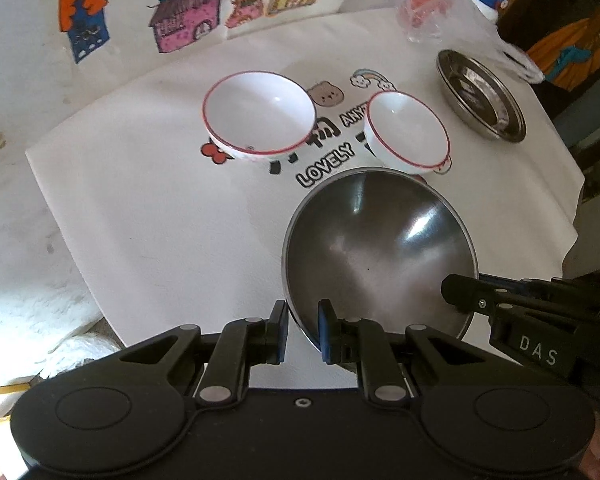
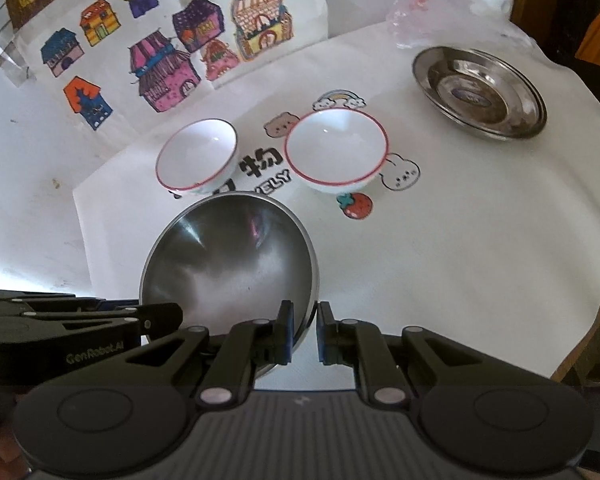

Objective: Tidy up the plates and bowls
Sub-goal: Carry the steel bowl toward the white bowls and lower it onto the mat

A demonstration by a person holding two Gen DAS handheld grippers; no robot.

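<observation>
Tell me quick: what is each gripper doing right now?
Left gripper: closed on the near rim of the steel bowl.
Right gripper: closed on the same steel bowl's rim, opposite side.

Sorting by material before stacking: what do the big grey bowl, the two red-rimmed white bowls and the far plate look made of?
The big grey metal bowl looks like brushed stainless steel: dull sheen, streaked highlights. The two red-rimmed white bowls look like glossy melamine or glazed ceramic; small sharp glints, I can't tell which. The shiny round metal plate looks like polished steel, mirror-like reflections.
</observation>
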